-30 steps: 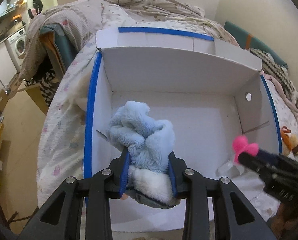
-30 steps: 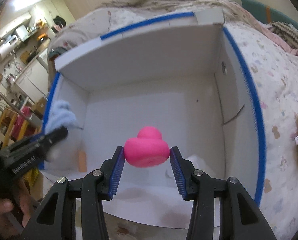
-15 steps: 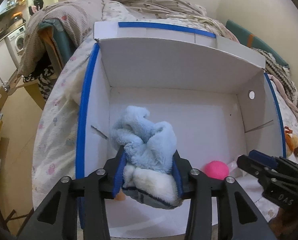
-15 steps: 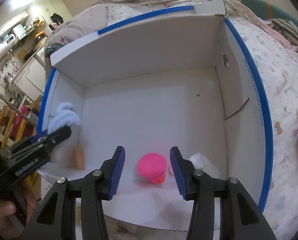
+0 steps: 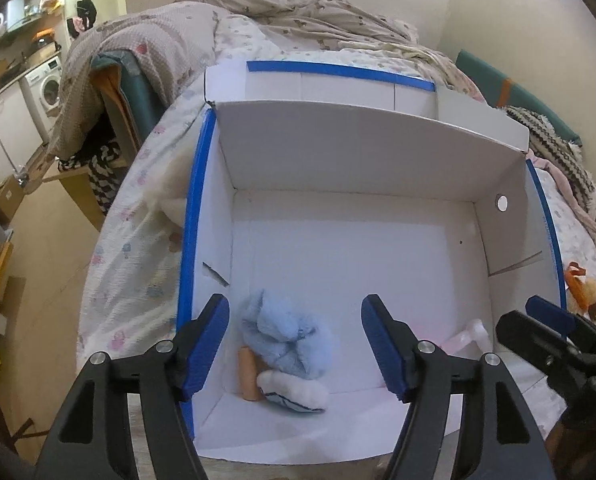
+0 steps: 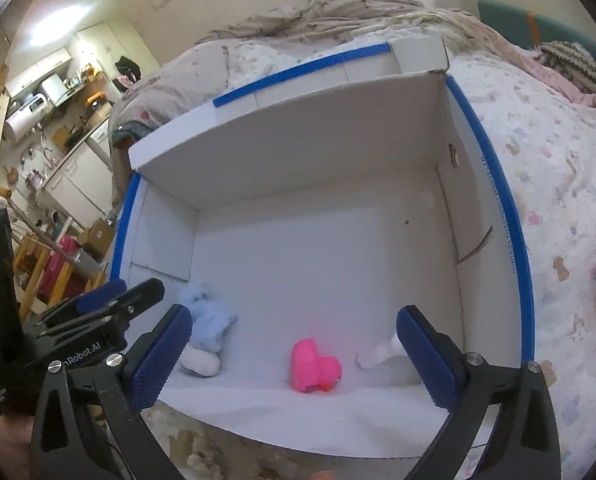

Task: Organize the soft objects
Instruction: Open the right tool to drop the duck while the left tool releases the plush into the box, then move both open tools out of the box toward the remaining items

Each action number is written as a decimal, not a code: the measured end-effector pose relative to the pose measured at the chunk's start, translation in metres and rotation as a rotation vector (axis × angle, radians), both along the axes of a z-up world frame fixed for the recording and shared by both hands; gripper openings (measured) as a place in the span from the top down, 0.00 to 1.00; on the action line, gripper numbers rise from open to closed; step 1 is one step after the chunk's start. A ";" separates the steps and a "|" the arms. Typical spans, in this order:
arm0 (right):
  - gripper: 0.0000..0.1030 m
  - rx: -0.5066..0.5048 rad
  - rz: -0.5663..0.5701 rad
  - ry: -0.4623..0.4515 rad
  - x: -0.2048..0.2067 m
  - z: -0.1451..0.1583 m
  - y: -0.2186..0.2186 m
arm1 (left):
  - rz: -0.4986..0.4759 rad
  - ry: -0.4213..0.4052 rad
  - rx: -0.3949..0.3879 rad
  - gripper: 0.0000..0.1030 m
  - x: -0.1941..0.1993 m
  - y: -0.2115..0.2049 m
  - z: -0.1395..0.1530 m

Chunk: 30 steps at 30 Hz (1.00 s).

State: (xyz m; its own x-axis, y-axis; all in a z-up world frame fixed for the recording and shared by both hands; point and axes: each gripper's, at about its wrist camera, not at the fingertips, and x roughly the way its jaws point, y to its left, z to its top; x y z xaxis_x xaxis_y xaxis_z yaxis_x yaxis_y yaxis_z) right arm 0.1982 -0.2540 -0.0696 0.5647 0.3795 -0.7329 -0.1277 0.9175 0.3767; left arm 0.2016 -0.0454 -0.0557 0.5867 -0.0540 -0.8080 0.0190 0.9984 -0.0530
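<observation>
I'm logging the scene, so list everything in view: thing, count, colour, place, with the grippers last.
Box: 1, white cardboard with blue-taped rims, open on the bed.
Blue plush: 1, light blue and white, on the box floor near the left wall.
Pink duck: 1, bright pink, on the box floor near the front.
White soft item: 1, pale white, right of the duck; what it is I cannot tell.
Tan cylinder: 1, tan, beside the blue plush.
Plush toy: 1, orange and tan, on the bedspread right of the box.
Bedspread: 1, white with pastel prints, under the box.
Washing machine: 1, white, far left background.
Left gripper: 1, black with blue pads, open over the blue plush.
Right gripper: 1, same build, open over the duck.
</observation>
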 end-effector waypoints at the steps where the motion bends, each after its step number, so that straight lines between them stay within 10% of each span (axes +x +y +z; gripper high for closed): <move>1: 0.00 -0.001 -0.004 -0.001 0.000 0.000 0.000 | 0.000 -0.003 0.004 0.36 -0.001 0.000 0.000; 30: 0.00 0.002 0.027 -0.008 -0.051 0.015 -0.006 | 0.044 0.002 -0.016 0.36 -0.055 0.025 0.026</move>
State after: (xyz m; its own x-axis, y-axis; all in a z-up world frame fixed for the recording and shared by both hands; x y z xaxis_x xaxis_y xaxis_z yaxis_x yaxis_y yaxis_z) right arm 0.1476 -0.2602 -0.0542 0.5599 0.3959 -0.7279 -0.1551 0.9130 0.3773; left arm 0.1469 -0.0208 -0.0293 0.5875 -0.0408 -0.8082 -0.0253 0.9973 -0.0688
